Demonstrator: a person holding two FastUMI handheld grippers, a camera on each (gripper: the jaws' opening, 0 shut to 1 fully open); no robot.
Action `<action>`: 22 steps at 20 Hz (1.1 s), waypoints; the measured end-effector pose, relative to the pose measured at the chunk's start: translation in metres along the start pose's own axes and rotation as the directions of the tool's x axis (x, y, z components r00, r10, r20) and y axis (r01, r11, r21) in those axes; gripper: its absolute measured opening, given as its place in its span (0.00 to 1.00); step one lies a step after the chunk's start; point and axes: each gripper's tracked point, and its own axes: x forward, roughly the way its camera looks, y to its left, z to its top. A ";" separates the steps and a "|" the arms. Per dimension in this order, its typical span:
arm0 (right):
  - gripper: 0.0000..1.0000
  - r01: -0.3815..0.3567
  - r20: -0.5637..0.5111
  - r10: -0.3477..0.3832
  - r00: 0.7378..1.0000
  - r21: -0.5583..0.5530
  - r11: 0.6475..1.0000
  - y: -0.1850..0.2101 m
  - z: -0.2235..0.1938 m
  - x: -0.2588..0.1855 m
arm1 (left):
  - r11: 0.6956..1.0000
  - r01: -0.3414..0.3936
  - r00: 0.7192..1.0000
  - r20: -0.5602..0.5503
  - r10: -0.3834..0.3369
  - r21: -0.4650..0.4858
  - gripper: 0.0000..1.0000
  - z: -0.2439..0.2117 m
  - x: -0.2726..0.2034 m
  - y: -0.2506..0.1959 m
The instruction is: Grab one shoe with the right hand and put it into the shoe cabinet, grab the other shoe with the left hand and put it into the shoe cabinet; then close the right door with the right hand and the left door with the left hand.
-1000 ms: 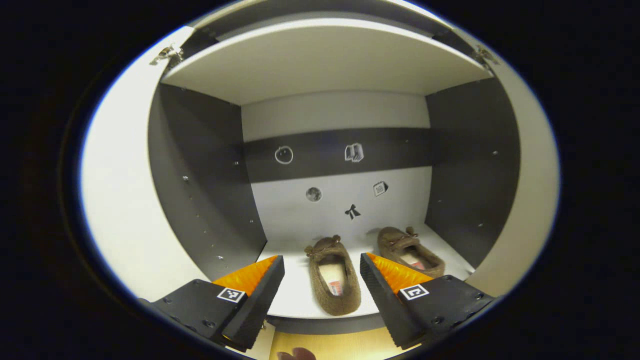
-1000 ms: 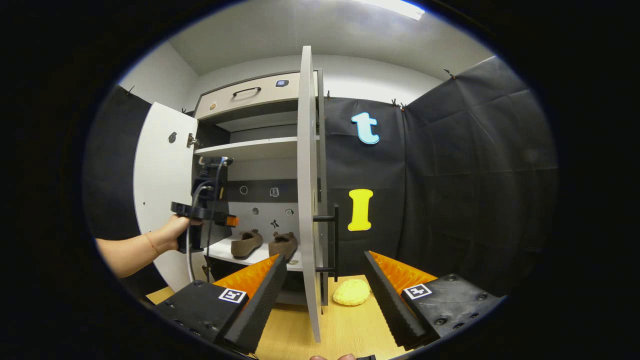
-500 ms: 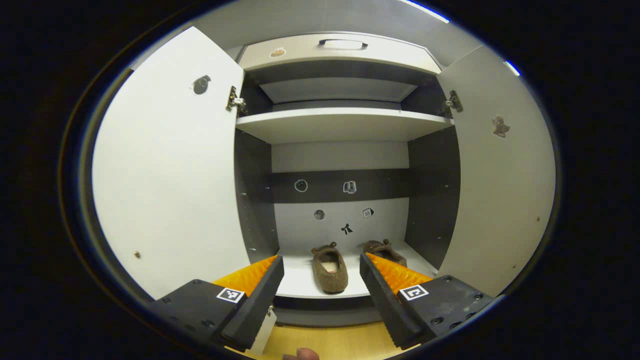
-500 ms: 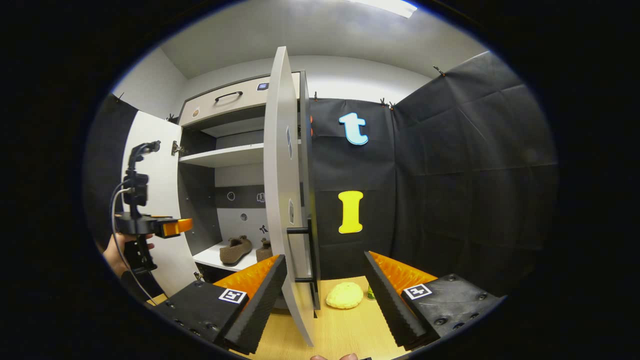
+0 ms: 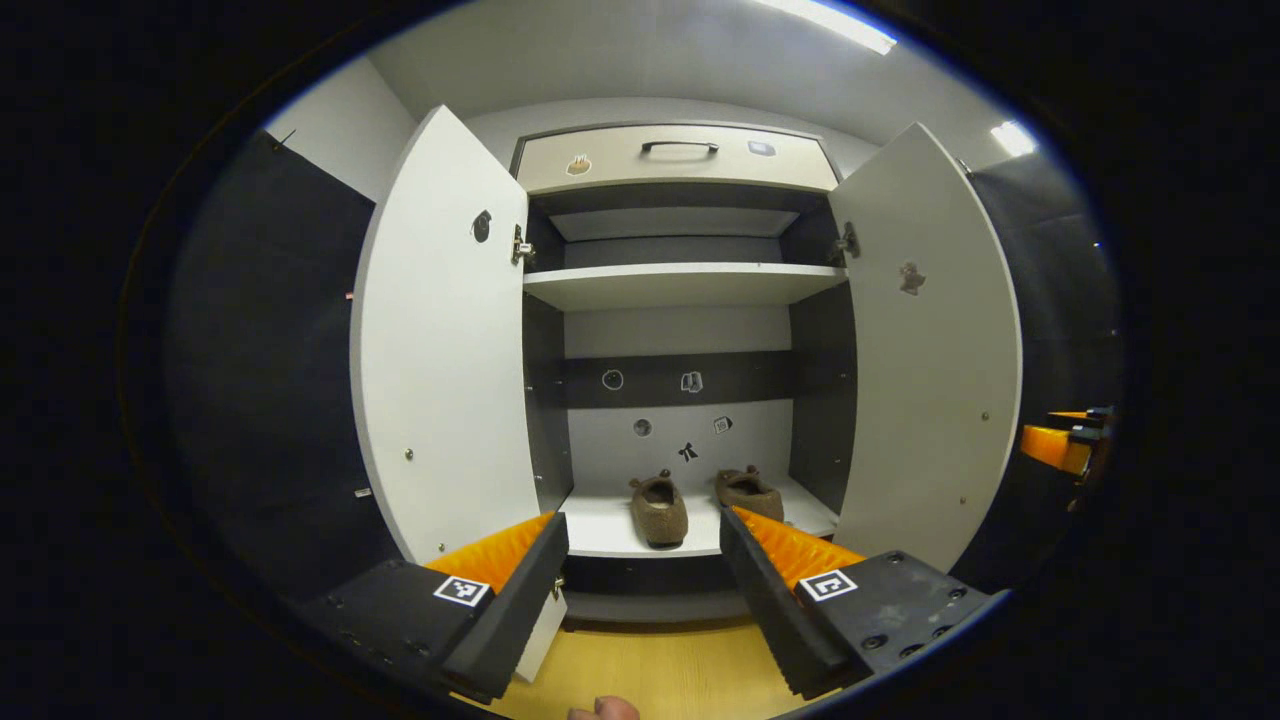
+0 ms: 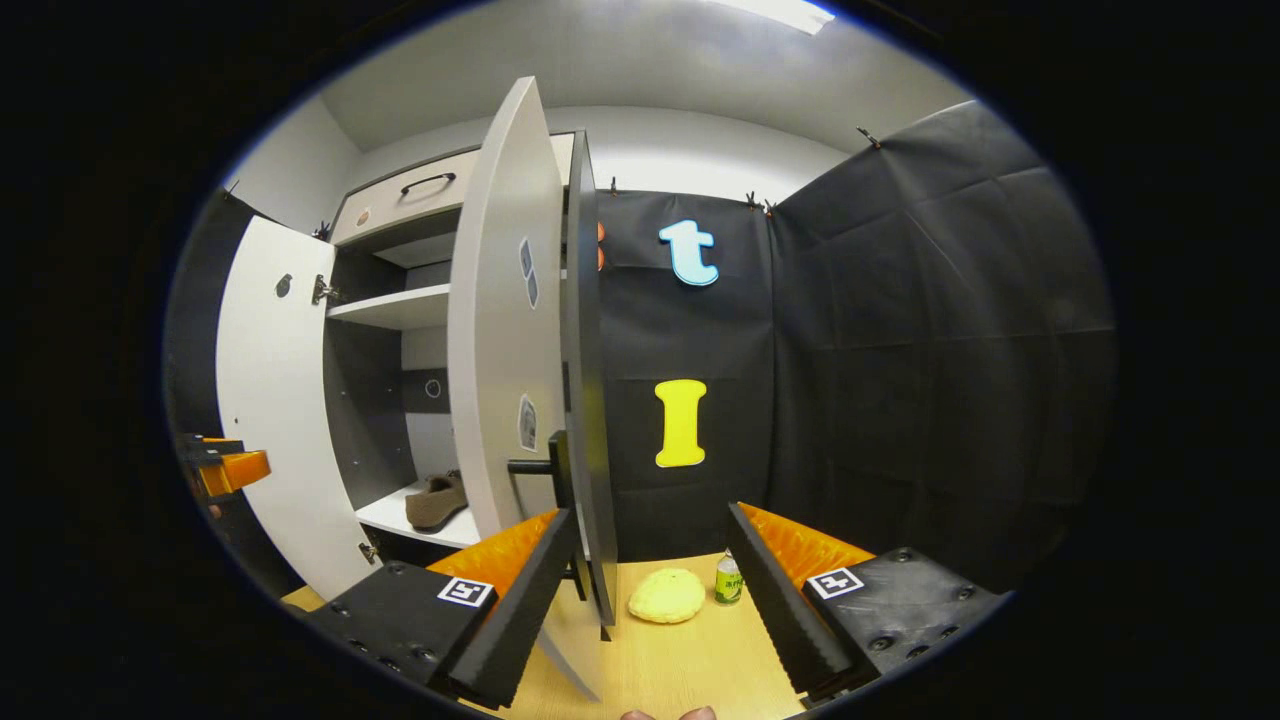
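A pale yellow, rounded spongy lump (image 6: 667, 595) lies on the light wooden surface (image 6: 690, 665), just beside a small clear bottle with a green label (image 6: 728, 581) standing upright to its right. Behind both hangs the black cloth wall (image 6: 900, 350).

the left gripper view faces the open cabinet (image 5: 680, 160) head-on from a little way back, low, level with the bottom shelf (image 5: 610, 525), its own fingers at the bottom edge. the right gripper view sits to the cabinet's right, near the right door (image 6: 505, 300), looking along that door's outer face toward the black wall. both views share the 2 doors, the shelves and a shoe (image 6: 435, 500); each catches the other gripper at its edge.
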 end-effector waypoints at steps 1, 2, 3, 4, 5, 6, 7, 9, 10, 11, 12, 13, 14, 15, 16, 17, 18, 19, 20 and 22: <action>0.98 0.004 0.002 -0.004 1.000 -0.001 1.000 -0.001 0.000 0.003 | 1.000 0.005 1.000 0.001 -0.005 -0.006 0.96 0.000 -0.006 -0.003; 0.98 0.004 0.003 -0.004 1.000 -0.003 1.000 -0.001 -0.001 0.008 | 1.000 0.012 1.000 0.000 -0.012 -0.017 0.96 -0.001 -0.011 -0.006; 0.98 0.009 0.003 -0.009 1.000 -0.005 1.000 -0.002 -0.003 0.011 | 0.999 0.018 1.000 0.001 -0.018 -0.034 0.96 -0.001 -0.016 -0.008; 0.98 0.012 0.005 -0.012 1.000 -0.005 1.000 -0.002 -0.004 0.014 | 0.999 0.027 1.000 0.002 -0.027 -0.045 0.96 -0.001 -0.020 -0.010; 0.98 0.014 0.008 -0.014 1.000 -0.005 1.000 -0.001 -0.002 0.014 | 0.998 0.022 1.000 0.000 -0.022 -0.051 0.96 -0.004 -0.023 -0.008; 0.98 0.015 0.013 -0.015 1.000 -0.005 1.000 0.001 -0.001 0.015 | 0.999 0.019 1.000 0.000 -0.019 -0.046 0.96 -0.005 -0.024 -0.004; 0.98 0.021 0.015 -0.021 1.000 -0.009 1.000 0.002 -0.001 0.015 | 0.999 0.017 1.000 -0.006 -0.017 -0.039 0.96 -0.008 -0.026 -0.001; 0.98 0.037 0.023 -0.036 0.999 -0.019 0.999 0.004 -0.001 0.014 | 0.999 0.019 1.000 -0.021 -0.020 -0.029 0.96 -0.015 -0.029 0.005; 0.98 0.041 0.023 -0.041 0.999 -0.016 0.999 0.007 -0.002 0.014 | 0.999 0.023 0.999 -0.028 -0.024 -0.027 0.96 -0.017 -0.031 0.008; 0.98 0.047 0.023 -0.046 0.999 -0.008 0.999 0.009 -0.002 0.013 | 0.999 0.025 0.999 -0.032 -0.026 -0.026 0.96 -0.020 -0.032 0.011; 0.98 0.051 0.021 -0.051 0.998 -0.001 0.999 0.012 -0.003 0.012 | 0.999 0.027 0.999 -0.036 -0.028 -0.027 0.96 -0.023 -0.034 0.014; 0.98 0.057 0.020 -0.057 0.998 0.005 0.998 0.014 -0.004 0.011 | 0.999 0.028 0.999 -0.042 -0.029 -0.028 0.96 -0.024 -0.036 0.018; 0.98 0.065 0.019 -0.065 0.998 0.009 0.998 0.016 -0.004 0.010 | 0.999 0.028 0.999 -0.045 -0.030 -0.027 0.96 -0.025 -0.038 0.021; 0.98 0.072 0.020 -0.072 0.997 0.011 0.997 0.018 -0.004 0.009 | 0.999 0.028 0.999 -0.046 -0.029 -0.027 0.96 -0.025 -0.039 0.025; 0.98 0.075 0.023 -0.075 0.997 0.011 0.997 0.020 -0.004 0.008 | 0.999 0.030 0.999 -0.045 -0.032 -0.027 0.96 -0.025 -0.041 0.028; 0.98 0.076 0.025 -0.077 0.997 0.014 0.997 0.023 -0.005 0.008 | 0.999 0.032 0.999 -0.043 -0.033 -0.026 0.96 -0.026 -0.042 0.032; 0.98 0.074 0.024 -0.074 0.997 0.021 0.997 0.027 -0.005 0.007 | 0.999 0.034 0.998 -0.043 -0.035 -0.024 0.96 -0.026 -0.043 0.035; 0.98 0.068 0.022 -0.069 0.997 0.025 0.997 0.032 -0.006 0.007 | 0.999 0.034 0.998 -0.044 -0.035 -0.022 0.96 -0.027 -0.044 0.039; 0.98 0.062 0.021 -0.062 0.998 0.028 0.998 0.038 -0.007 0.005 | 0.999 0.033 0.998 -0.047 -0.034 -0.020 0.96 -0.029 -0.045 0.042; 0.98 0.045 0.022 -0.045 0.999 0.025 0.999 0.051 -0.008 0.004 | 0.999 0.029 0.998 -0.048 -0.030 -0.018 0.96 -0.030 -0.047 0.049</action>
